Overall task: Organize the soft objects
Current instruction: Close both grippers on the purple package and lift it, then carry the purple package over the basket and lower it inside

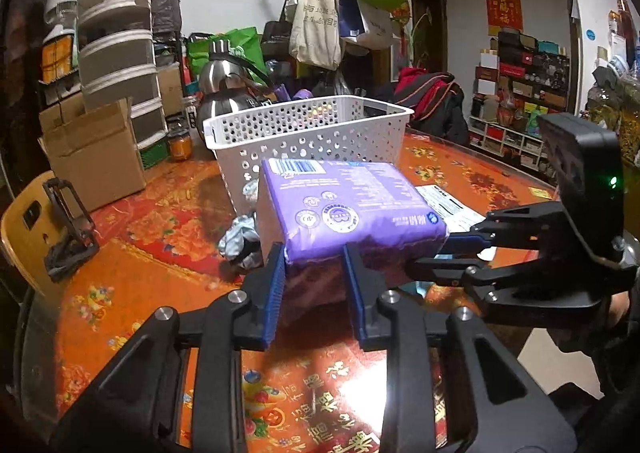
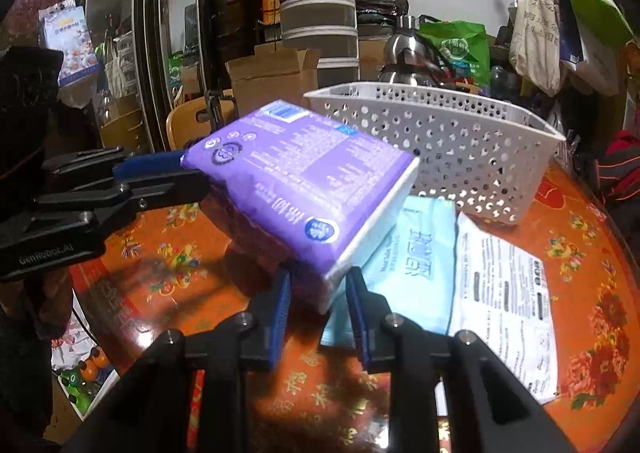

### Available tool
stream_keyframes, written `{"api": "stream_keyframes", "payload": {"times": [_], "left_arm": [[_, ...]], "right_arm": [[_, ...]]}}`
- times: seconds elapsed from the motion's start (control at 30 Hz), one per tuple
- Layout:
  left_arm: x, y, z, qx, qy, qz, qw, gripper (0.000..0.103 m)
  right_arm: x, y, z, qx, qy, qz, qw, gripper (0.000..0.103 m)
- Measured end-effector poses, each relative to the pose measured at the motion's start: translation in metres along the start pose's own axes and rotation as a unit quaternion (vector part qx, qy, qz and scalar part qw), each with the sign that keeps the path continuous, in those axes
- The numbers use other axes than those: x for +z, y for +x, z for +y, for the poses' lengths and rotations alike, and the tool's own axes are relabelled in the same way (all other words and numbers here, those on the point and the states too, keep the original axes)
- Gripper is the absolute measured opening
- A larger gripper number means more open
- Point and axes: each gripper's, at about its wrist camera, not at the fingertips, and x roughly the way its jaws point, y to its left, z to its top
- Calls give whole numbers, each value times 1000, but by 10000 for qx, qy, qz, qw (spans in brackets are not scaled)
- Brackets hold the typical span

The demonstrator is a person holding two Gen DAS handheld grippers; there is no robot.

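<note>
A purple soft tissue pack (image 1: 352, 205) is held above the red patterned table (image 1: 160, 237), in front of a white perforated basket (image 1: 308, 133). My left gripper (image 1: 314, 259) is shut on the pack's near edge. My right gripper (image 2: 318, 283) is shut on the pack's other end (image 2: 304, 181); it shows in the left wrist view (image 1: 460, 249) at the pack's right. The left gripper shows in the right wrist view (image 2: 188, 169) at the pack's left. The basket (image 2: 440, 141) stands just behind the pack. A light blue soft pack (image 2: 408, 265) and a white printed pack (image 2: 508, 289) lie on the table under it.
A crumpled grey cloth (image 1: 240, 241) lies on the table left of the basket. A cardboard box (image 1: 96, 157) and a steel kettle (image 1: 224, 81) stand at the table's far side. A yellow chair (image 1: 28, 225) is at the left edge.
</note>
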Motion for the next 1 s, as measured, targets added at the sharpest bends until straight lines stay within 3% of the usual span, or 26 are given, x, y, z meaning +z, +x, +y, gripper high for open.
{"api": "stream_keyframes", "payload": {"times": [0.23,0.57,1.0], "left_arm": [[13,2,-13,289,45,-56,9996,24],[44,14,-25,395,122,-107,9991,24],[132,21,-33,453,258,-551,9971,24]], "right_arm": [[12,-9,-8,-89,4,-130,9999,24],[35,-18,-31,-149,37,-215,9997,23],[106,-43,-65,-479,-239,-590,9968,23]]}}
